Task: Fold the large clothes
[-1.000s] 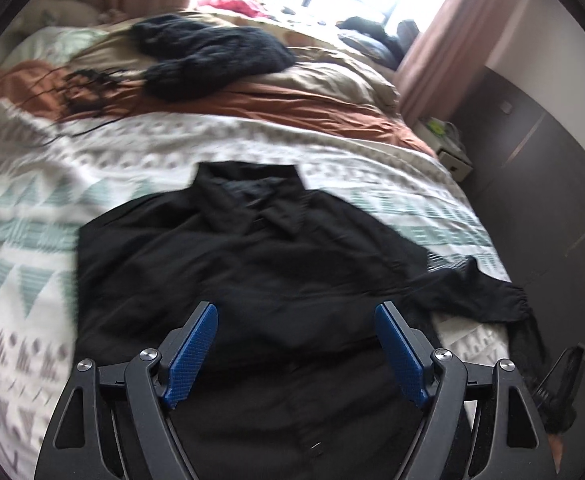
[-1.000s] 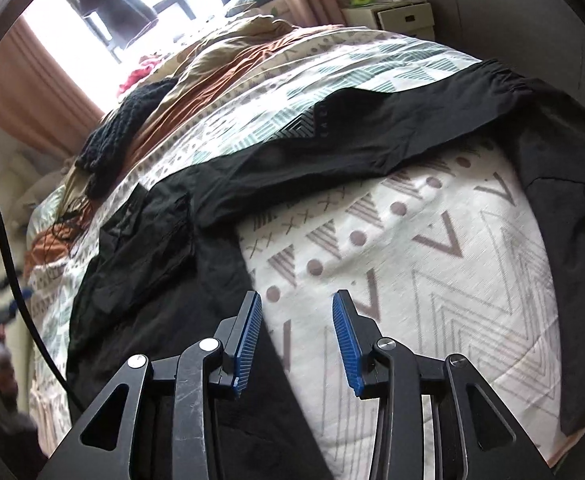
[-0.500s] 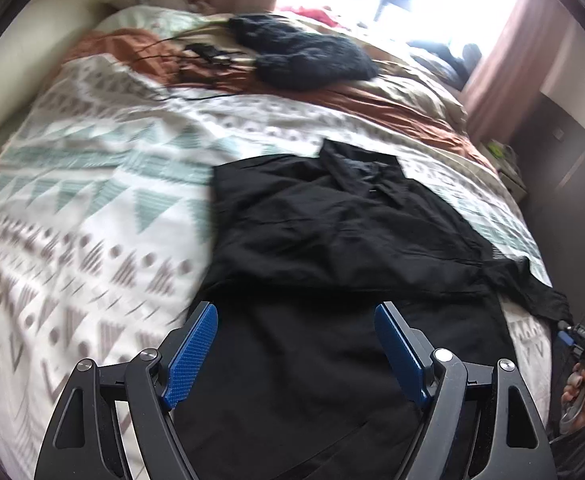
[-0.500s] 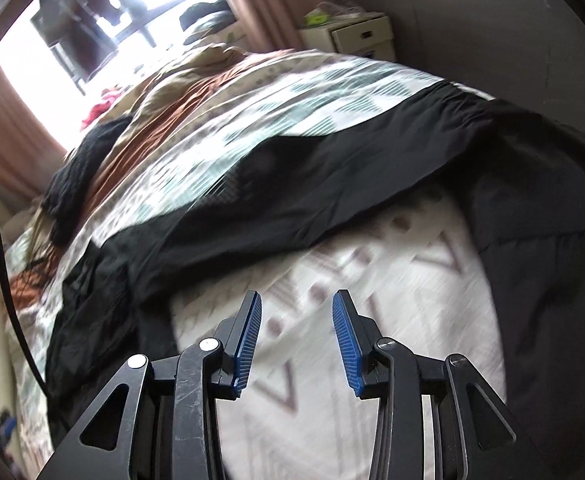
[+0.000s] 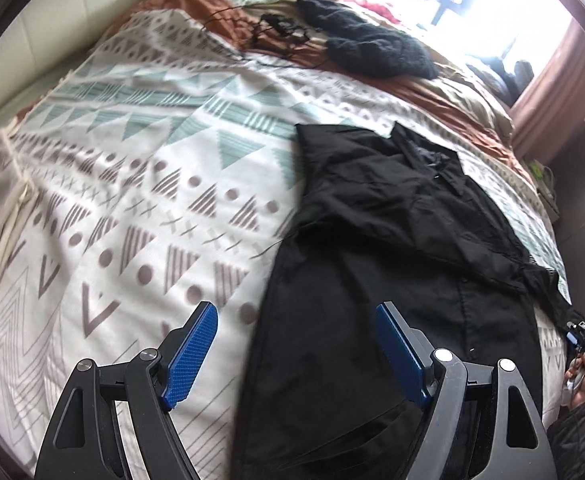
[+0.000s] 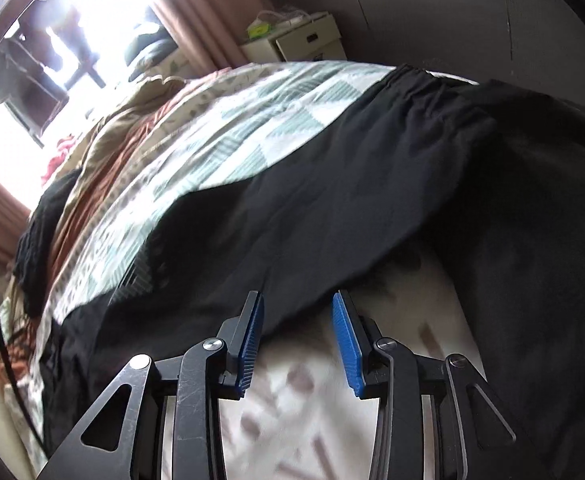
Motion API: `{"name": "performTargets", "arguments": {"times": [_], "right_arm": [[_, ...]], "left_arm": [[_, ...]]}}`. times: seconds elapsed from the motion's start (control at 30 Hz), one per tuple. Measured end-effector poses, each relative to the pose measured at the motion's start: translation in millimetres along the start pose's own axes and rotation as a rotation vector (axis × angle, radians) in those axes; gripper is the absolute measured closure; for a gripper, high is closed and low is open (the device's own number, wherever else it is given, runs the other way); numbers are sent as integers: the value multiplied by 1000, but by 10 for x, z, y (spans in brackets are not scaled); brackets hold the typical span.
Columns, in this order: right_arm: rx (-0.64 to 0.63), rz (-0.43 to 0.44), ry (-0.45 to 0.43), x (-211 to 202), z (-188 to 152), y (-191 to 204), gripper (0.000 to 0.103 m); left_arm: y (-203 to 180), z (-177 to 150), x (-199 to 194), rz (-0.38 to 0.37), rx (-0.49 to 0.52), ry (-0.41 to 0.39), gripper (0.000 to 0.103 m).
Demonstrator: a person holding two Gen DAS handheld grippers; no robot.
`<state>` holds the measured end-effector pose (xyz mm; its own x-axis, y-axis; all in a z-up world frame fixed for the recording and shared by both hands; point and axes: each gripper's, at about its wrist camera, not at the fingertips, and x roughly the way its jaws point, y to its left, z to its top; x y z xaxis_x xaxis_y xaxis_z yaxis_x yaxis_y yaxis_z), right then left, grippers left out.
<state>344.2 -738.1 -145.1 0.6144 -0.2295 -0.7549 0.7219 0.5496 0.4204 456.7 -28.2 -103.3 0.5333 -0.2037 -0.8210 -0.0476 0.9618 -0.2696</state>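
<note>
- Left wrist view shows the black shirt [image 5: 392, 240] spread on the patterned bedspread [image 5: 132, 200], collar toward the far pillows; its left sleeve looks already laid in across the chest, so the left edge runs fairly straight.
- Still to do, as I judge it: the right sleeve [image 6: 332, 184] lies stretched out sideways toward the bed's edge, unfolded, and the body has yet to be doubled up from the hem.
- At the far end of the bed a dark knitted garment [image 5: 372, 44] lies well apart from the shirt and plays no part yet.
- Left gripper [image 5: 294, 354] hangs over the shirt's lower left edge with its blue pads spread wide; one pad is over the bedspread, the other over black cloth. Nothing is pinched, and I cannot tell whether the tips touch the fabric.
- Right gripper [image 6: 297, 336] is just at the lower edge of the right sleeve, its jaws only narrowly parted and having just been closing. The gap between the pads shows sleeve edge and bedspread, but the pads are not pressing on cloth, so nothing is held.
- At the right rim of the left wrist view the person's right hand [image 5: 582, 380] shows, holding its tool at the bed's edge.
</note>
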Motion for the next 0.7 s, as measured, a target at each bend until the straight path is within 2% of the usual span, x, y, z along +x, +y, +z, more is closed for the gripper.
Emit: {"name": "performTargets", "arguments": {"times": [0.07,0.17,0.3,0.4,0.53,0.7], "right_arm": [[18,6,-3,117,58,-69,97],[51,76,-20,97,129,-125,100],[-55,101,-119,-280,189,158,100],[-103,161,-159,-617,260,428,100],[-176,254,-211,-1064,356,884,100],[-304,353,-264,-1638,352,1667,100]], "left_arm": [[54,-36,15,12,-6,8,21],[148,-92,18,16,-21,10,21],[257,-162,19,6,-53,21,21],[310,-184,-38,-2,-61,12,21],[383,-194,-149,-22,-73,-20,21],[521,-191,-253,-45,-103,-41,21]]}}
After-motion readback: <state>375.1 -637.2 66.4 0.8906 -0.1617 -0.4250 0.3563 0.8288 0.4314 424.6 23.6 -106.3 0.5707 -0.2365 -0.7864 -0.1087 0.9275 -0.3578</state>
